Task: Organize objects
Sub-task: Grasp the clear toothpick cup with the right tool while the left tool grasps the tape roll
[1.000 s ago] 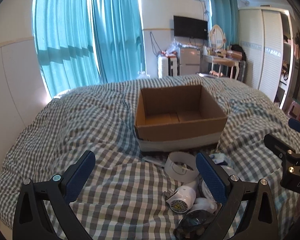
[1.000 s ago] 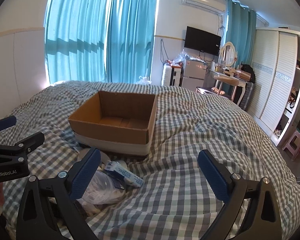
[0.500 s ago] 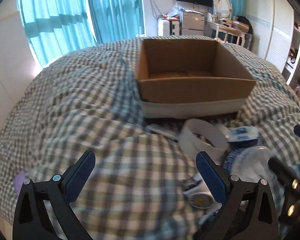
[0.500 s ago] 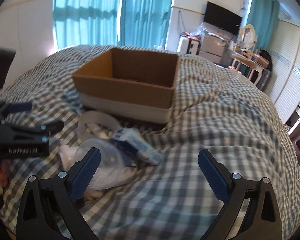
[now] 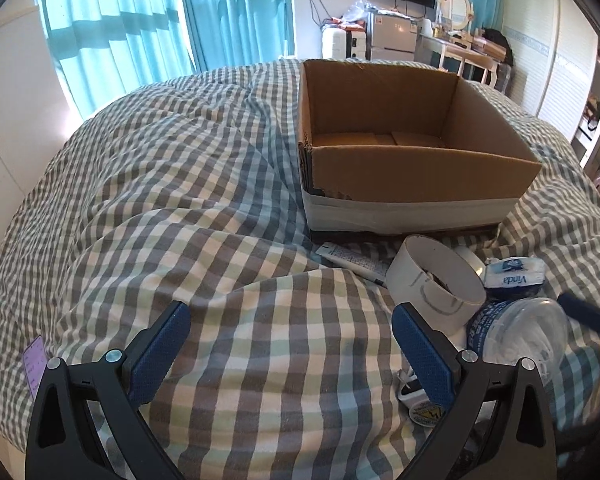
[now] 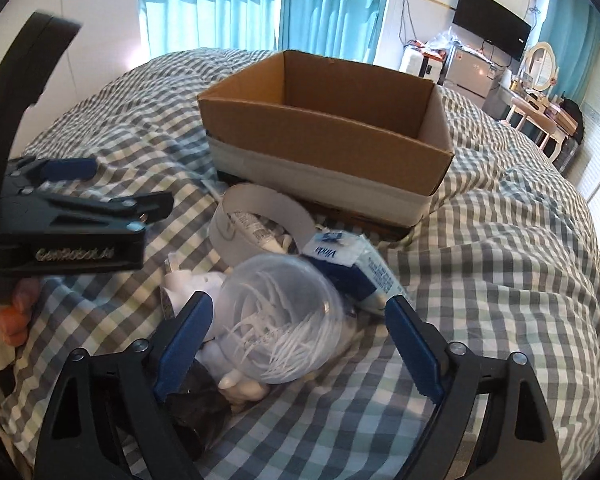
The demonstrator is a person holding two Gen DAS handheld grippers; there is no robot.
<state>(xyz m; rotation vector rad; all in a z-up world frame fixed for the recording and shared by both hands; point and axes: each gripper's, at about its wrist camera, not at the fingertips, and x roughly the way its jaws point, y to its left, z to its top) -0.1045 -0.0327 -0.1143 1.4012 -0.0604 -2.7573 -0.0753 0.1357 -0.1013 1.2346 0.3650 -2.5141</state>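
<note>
An open, empty cardboard box (image 5: 416,176) (image 6: 324,136) sits on the checked bedcover. In front of it lies a pile: a white tape ring (image 5: 432,284) (image 6: 260,220), a clear round tub of cotton swabs (image 6: 284,320) (image 5: 516,340), a blue Vinda tissue pack (image 6: 356,268) (image 5: 514,274), a small tube (image 5: 352,258) and a white plug adapter (image 5: 418,404). My right gripper (image 6: 296,344) is open, its fingers either side of the swab tub. My left gripper (image 5: 288,352) is open and empty over bare cover, left of the pile; it also shows in the right wrist view (image 6: 100,208).
The checked bedcover (image 5: 180,200) is rumpled with folds around the box. A purple slip (image 5: 34,364) lies at its left edge. Behind the bed are teal curtains (image 5: 140,32), a dressing table (image 5: 460,48) and a wardrobe (image 5: 560,60).
Both grippers have dropped down and forward toward the pile. My right gripper now straddles the swab tub. Both stay open.
</note>
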